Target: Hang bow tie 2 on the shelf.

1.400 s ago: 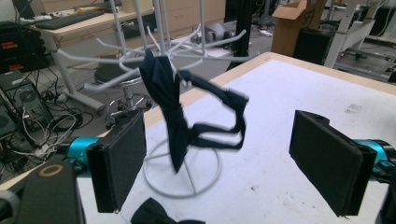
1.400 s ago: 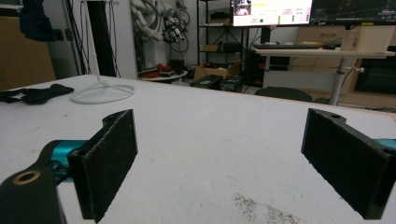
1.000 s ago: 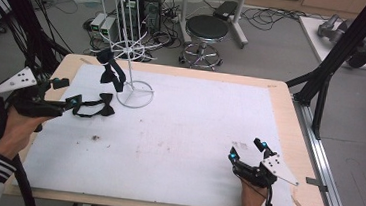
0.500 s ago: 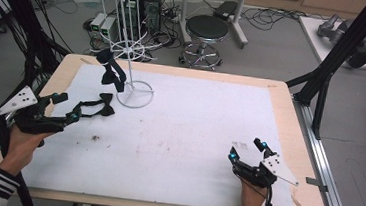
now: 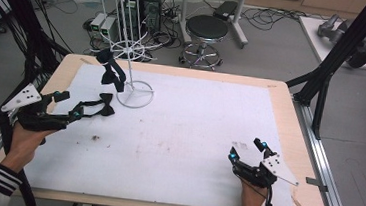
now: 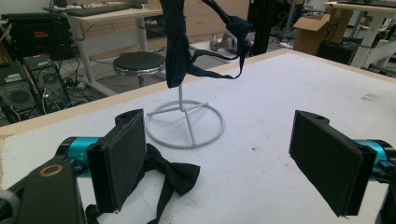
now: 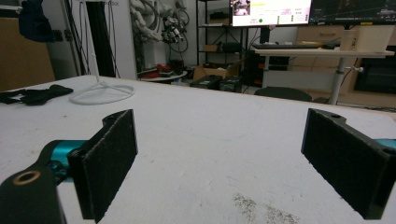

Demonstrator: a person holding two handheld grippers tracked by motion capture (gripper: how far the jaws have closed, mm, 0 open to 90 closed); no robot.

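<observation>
Bow tie on mat by L claw (jaws apart).

We see a bow tie of matt black cloth lying on a white foam-like mat, faintly rough and soiled with dark specks. The table edge looks like pale, smooth wood. The stand is white-coated wire, slightly glossy. The left gripper has matt black, grainy pads on shiny teal metal.
</observation>
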